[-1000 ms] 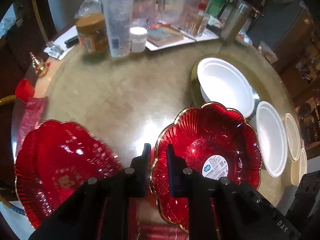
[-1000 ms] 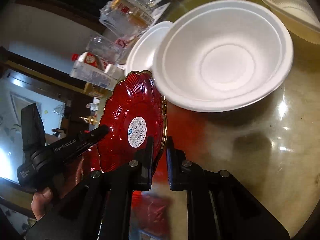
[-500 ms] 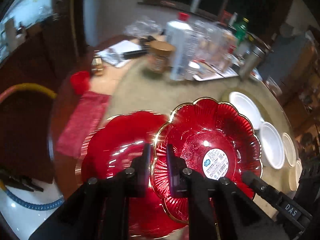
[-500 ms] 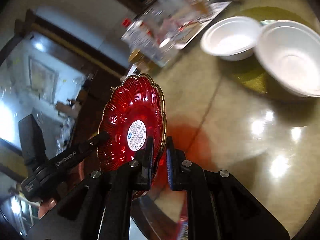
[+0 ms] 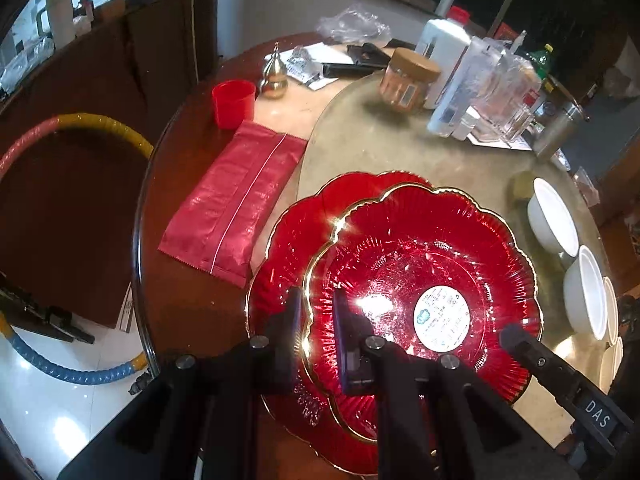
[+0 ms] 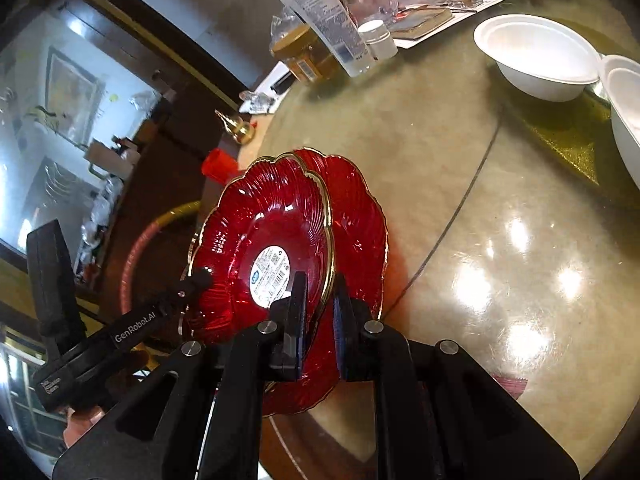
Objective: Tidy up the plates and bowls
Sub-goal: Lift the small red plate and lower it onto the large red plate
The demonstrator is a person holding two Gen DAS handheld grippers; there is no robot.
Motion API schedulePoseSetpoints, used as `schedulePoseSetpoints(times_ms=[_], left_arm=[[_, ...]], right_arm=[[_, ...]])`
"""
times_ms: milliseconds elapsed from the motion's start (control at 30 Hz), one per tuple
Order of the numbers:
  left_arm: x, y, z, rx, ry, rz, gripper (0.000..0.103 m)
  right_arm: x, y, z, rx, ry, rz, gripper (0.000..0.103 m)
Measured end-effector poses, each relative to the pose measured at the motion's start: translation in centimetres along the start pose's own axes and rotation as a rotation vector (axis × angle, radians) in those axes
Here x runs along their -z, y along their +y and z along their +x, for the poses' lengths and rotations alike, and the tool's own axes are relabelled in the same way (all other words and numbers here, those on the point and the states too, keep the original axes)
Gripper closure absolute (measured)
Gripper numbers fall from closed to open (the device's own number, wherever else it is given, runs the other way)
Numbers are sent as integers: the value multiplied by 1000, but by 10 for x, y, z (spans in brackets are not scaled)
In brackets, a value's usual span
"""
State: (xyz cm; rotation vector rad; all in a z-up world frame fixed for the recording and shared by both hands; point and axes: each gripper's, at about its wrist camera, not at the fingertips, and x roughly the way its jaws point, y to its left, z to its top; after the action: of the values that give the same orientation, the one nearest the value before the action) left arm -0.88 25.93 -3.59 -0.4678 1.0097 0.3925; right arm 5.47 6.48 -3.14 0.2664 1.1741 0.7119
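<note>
A red glass plate with a gold scalloped rim and a white sticker (image 5: 424, 280) (image 6: 260, 240) is held by both grippers over a second matching red plate (image 5: 296, 240) (image 6: 360, 220) that lies on the table. My left gripper (image 5: 316, 320) is shut on the upper plate's near rim. My right gripper (image 6: 320, 300) is shut on the same plate's opposite rim. The upper plate overlaps the lower one, offset a little; I cannot tell whether they touch. The other gripper shows in each view.
White foam bowls (image 5: 552, 216) (image 6: 540, 56) stand at the right of the round table (image 6: 500, 200). Bottles and jars (image 5: 444, 76) crowd the far side. A red packet (image 5: 236, 200) and red cup (image 5: 234, 104) lie left, near the table edge.
Both grippers have carried the stickered red plate leftward from beside the white bowls and brought it over the second red plate, lower and closer than before.
</note>
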Motion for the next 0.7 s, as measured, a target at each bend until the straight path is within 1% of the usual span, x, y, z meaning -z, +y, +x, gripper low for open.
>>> schedulePoseSetpoints(times_ms=[100, 200, 233, 267, 300, 333, 367, 400, 433, 467, 533, 600, 633, 700], left_arm=[[2, 2, 2, -14, -5, 1, 90], [3, 3, -1, -23, -24, -4, 88], [3, 4, -3, -27, -34, -6, 85], [3, 5, -6, -34, -47, -9, 77], [4, 6, -11, -19, -69, -15, 75], [3, 7, -13, -12, -77, -17, 69], [3, 7, -17, -7, -93, -23, 59], [5, 6, -25, -11, -129, -33, 51], [5, 5, -30, -20, -157, -34, 37], [6, 3, -38, -26, -198, -33, 33], [7, -3, -52, -19, -260, -30, 33], [8, -13, -66, -4, -315, -17, 30], [9, -19, -71, 10, -332, -5, 23], [12, -37, -77, 71, -347, 30, 21]], right_arm=[[0, 2, 3, 15, 9, -15, 88], [4, 11, -1, 17, -7, -58, 72], [4, 12, -3, 14, -13, -66, 63], [5, 14, -6, 12, -24, -74, 58], [5, 15, -10, 24, -42, -80, 53], [5, 15, -15, 30, -61, -83, 42], [5, 15, -21, 27, -86, -85, 38], [4, 15, -27, 39, -101, -85, 38], [4, 14, -32, 47, -115, -86, 38], [4, 11, -39, 52, -136, -89, 38], [4, 4, -53, 51, -170, -79, 38], [6, -11, -69, 22, -205, -32, 38], [7, -21, -78, 2, -221, -2, 38], [9, -44, -95, -24, -242, 79, 38]])
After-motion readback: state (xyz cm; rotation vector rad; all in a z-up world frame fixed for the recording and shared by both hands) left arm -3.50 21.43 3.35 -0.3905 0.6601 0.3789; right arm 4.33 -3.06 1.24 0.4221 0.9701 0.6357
